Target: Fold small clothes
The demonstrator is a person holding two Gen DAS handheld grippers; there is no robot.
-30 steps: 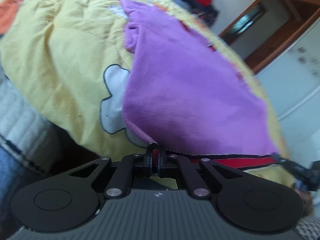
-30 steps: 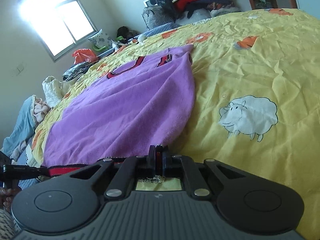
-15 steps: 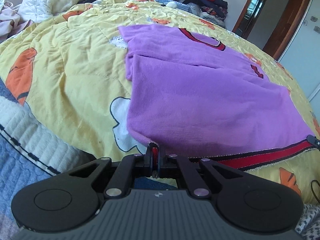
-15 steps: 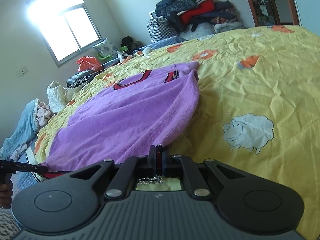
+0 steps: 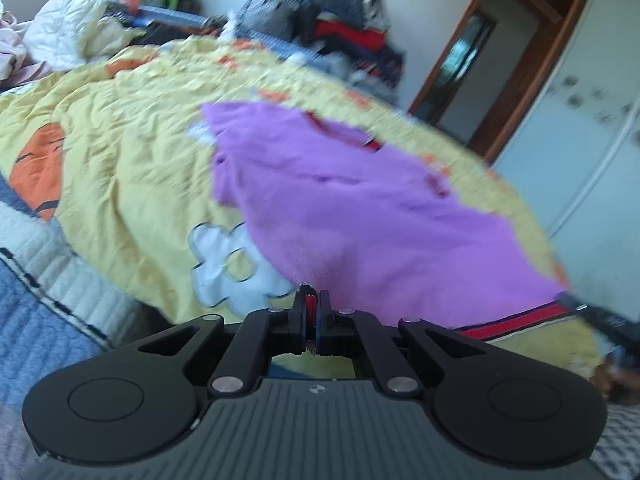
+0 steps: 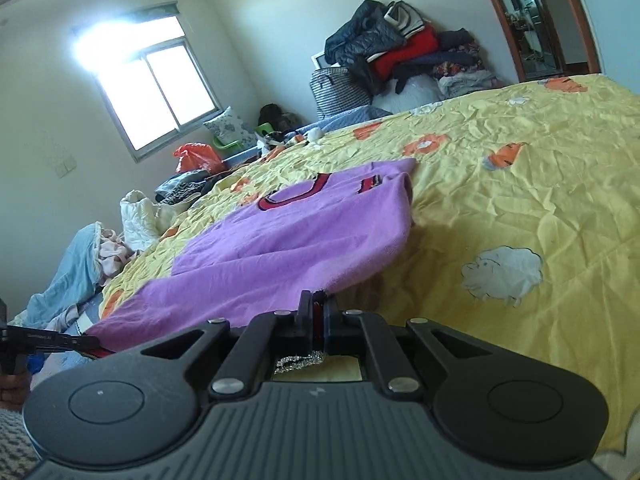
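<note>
Both grippers clamped on the bottom hem of a purple top [image 5: 360, 216], one at each corner. Left gripper [image 5: 311, 300] has its jaws closed on the corner nearest the bed's edge; red trim [image 5: 516, 320] of the hem runs off from it toward the other tool. Right gripper [image 6: 315, 300] likewise closed on its corner, a scrap of red trim pinched between the jaws. Garment lies lengthwise on a yellow quilt [image 6: 520, 184] printed with sheep and orange shapes: neckline [image 6: 296, 196] far end, flat on the quilt; near end raised off it, shadow visible beneath the lifted edge in the right wrist view. A grip at each corner keeps the hem taut and straight, so the cloth hangs as one sheet rather than bunching. Judgement: this reads as the start of a bottom-to-top fold, the hem to be carried toward the neckline. Left view is motion-blurred. Piled clothes [image 6: 400, 52] against the far wall, not involved.
</note>
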